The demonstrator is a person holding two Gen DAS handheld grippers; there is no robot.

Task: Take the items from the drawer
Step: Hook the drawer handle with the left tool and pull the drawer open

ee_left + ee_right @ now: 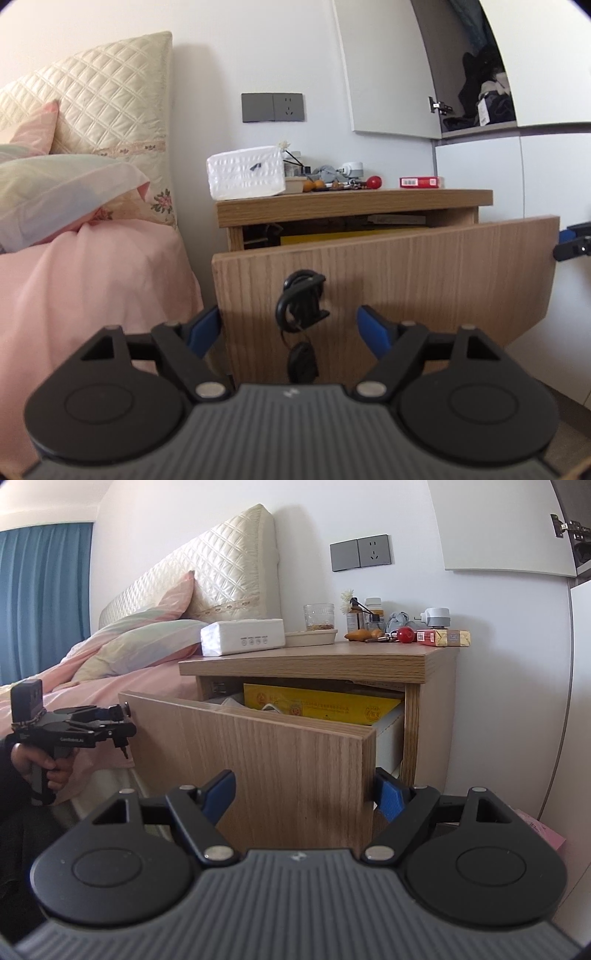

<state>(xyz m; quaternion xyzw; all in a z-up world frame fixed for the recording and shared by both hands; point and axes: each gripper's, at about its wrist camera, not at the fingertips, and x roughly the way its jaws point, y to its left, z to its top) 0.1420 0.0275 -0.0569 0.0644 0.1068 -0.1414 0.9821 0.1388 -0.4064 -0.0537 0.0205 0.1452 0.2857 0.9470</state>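
Both tongs apart: left tongs (290, 325), right tongs (306, 794) | drawer (258, 746) open | cluttered nightstand (314, 661) beside bed (122, 679)

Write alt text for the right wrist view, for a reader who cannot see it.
A wooden nightstand's top drawer stands pulled open, with a yellow box inside. The open right gripper faces the drawer front at its right edge, holding nothing. At the left, a hand holds the left gripper near the drawer's left corner; a bed lies behind.
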